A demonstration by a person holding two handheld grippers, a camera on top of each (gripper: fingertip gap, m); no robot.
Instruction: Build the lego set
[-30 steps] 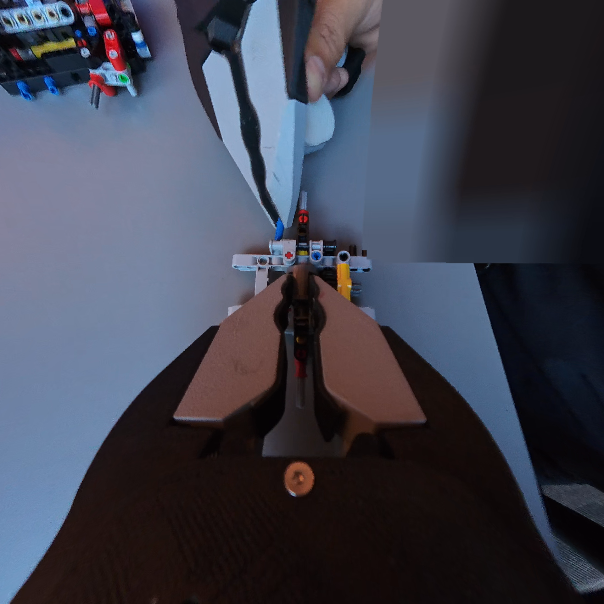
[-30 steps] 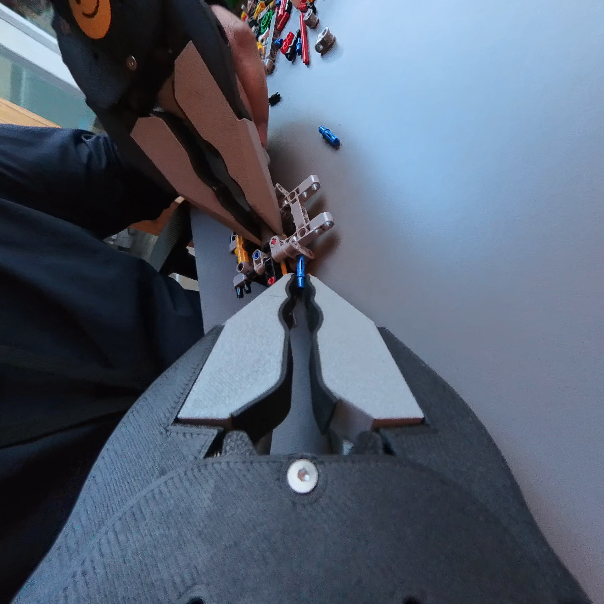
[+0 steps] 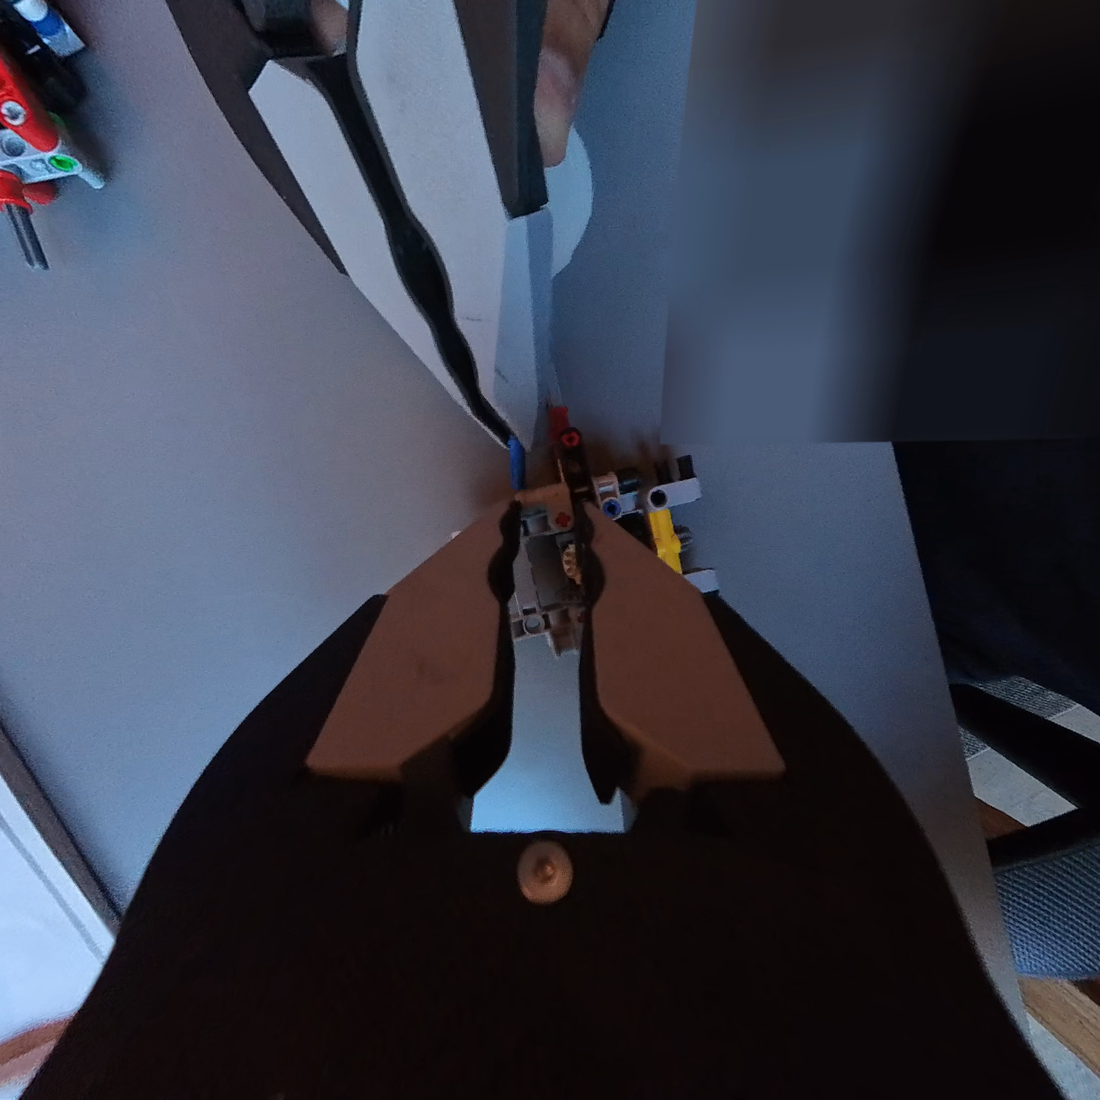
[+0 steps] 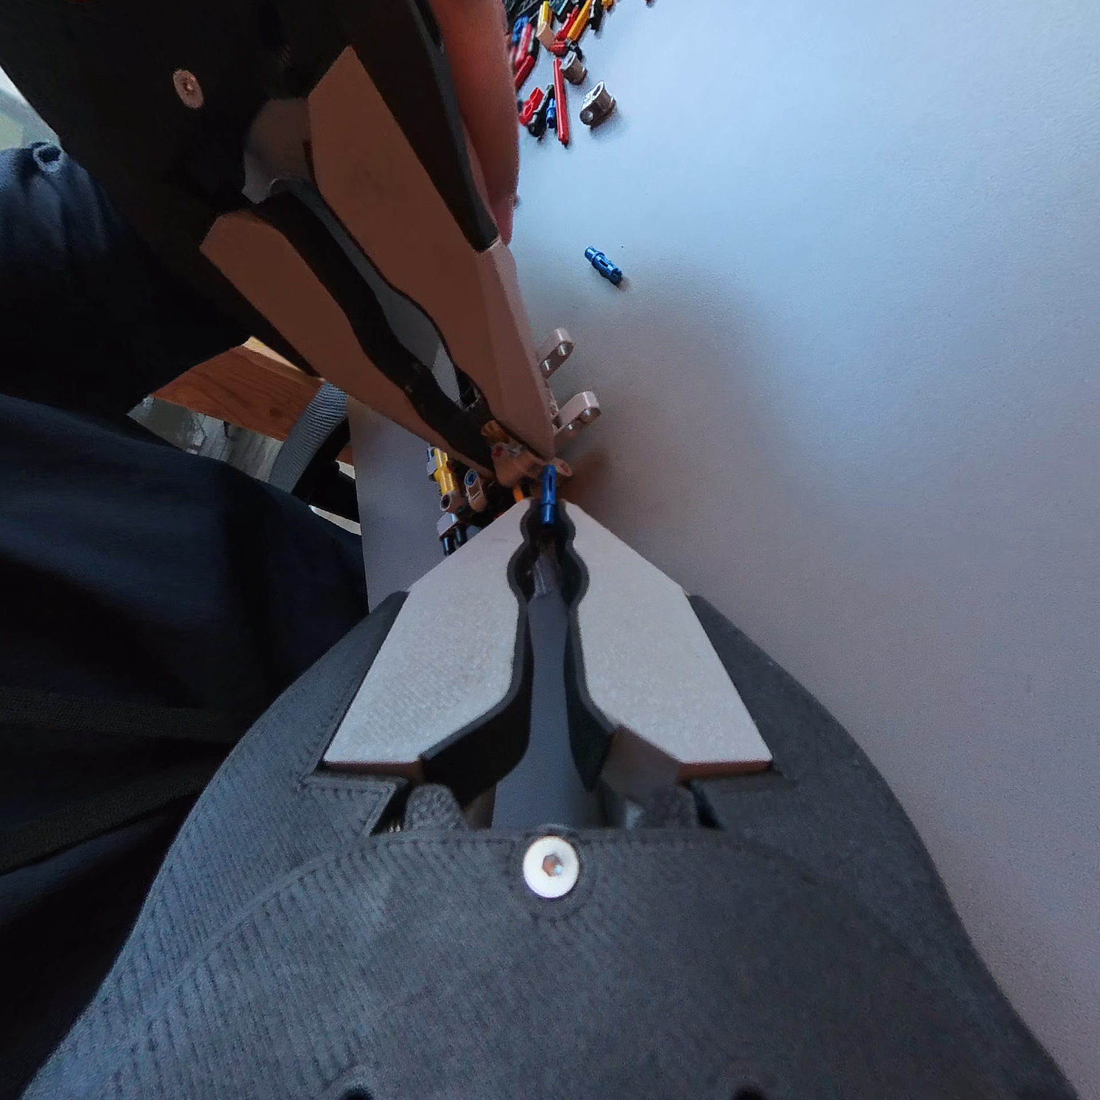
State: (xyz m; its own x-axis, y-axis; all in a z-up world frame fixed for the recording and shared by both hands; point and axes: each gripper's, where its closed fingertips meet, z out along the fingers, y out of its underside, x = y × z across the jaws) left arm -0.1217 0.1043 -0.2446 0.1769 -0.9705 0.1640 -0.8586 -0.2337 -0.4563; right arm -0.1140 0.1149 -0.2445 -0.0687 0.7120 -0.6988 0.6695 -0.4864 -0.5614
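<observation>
Pinching a blue pin (image 4: pixel 548 499) at frame centre, right gripper (image 4: pixel 548 506) meets the brick assembly (image 3: pixel 601 524), which left gripper (image 3: pixel 550 512) straddles, grip unclear, on the bench (image 3: pixel 208 446).

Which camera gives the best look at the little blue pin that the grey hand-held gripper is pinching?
The right wrist view: the blue pin sticks out of the right hand-held gripper, sharp and nearly whole, tip at the brick assembly. The left wrist view shows only a blurred blue sliver below the grey fingertips.
</observation>
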